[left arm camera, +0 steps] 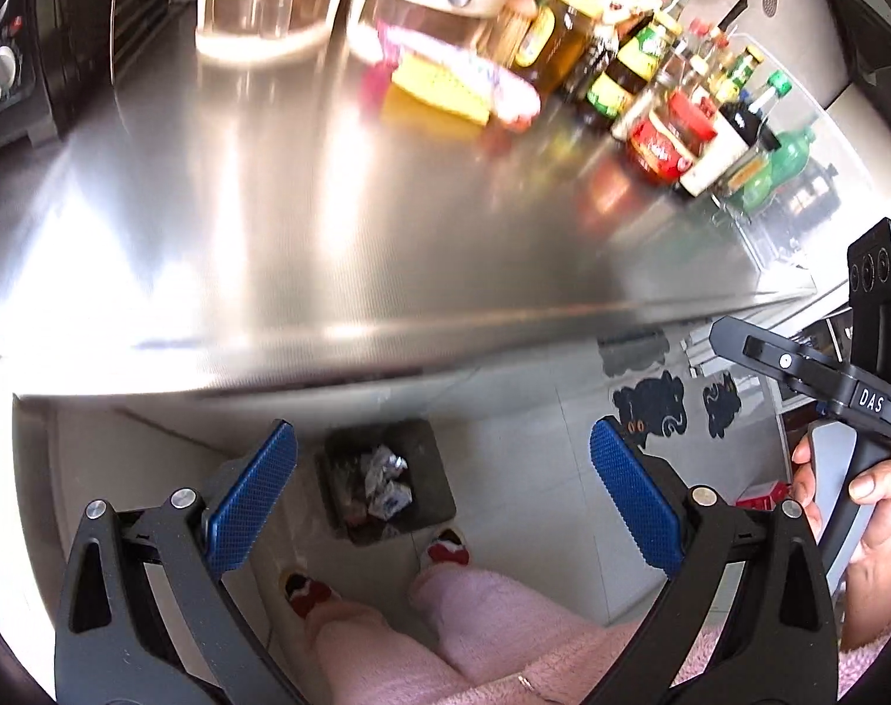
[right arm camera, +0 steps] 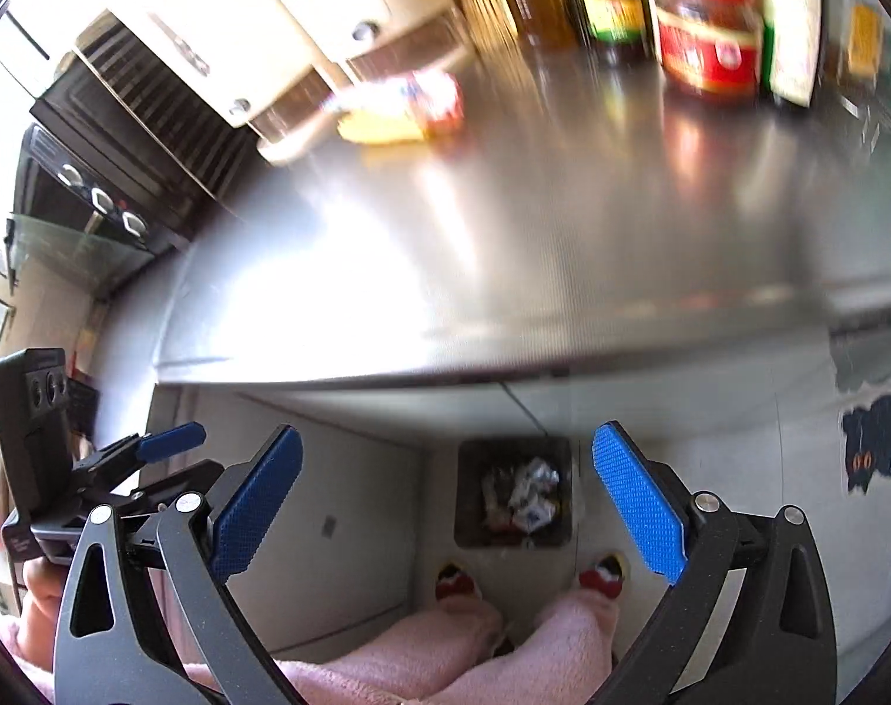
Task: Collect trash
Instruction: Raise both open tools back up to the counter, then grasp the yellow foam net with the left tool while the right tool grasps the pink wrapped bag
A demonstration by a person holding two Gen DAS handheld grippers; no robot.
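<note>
Looking along my left fingers: my left gripper is spread wide, the blue pads far apart with nothing between them.
Bin from the left view: a dark square trash bin stands on the pale floor below the counter edge, framed between my two pads.
Bin contents from the left view: crumpled white and silvery wrappers lie inside, with a bit of red low down; I cannot tell what each piece is.
Counter from the left view: the steel countertop carries a pink-and-yellow packet, two cream appliances behind it, and a crowded row of bottles and jars to the right.
Other hand from the left view: my right hand grips the second tool's handle at the right edge.

Looking along my right fingers: my right gripper is equally wide open and holds nothing.
Bin from the right view: the trash bin sits on the floor just ahead of my red slippers, between the pads.
Bin contents from the right view: the wrappers are piled toward its right side.
Counter from the right view: the countertop shows the packet, blurred, and a red-lidded jar among the bottles.
Neighbour from the right view: my left gripper shows at the left edge; its pads are too foreshortened from here to judge.
</note>
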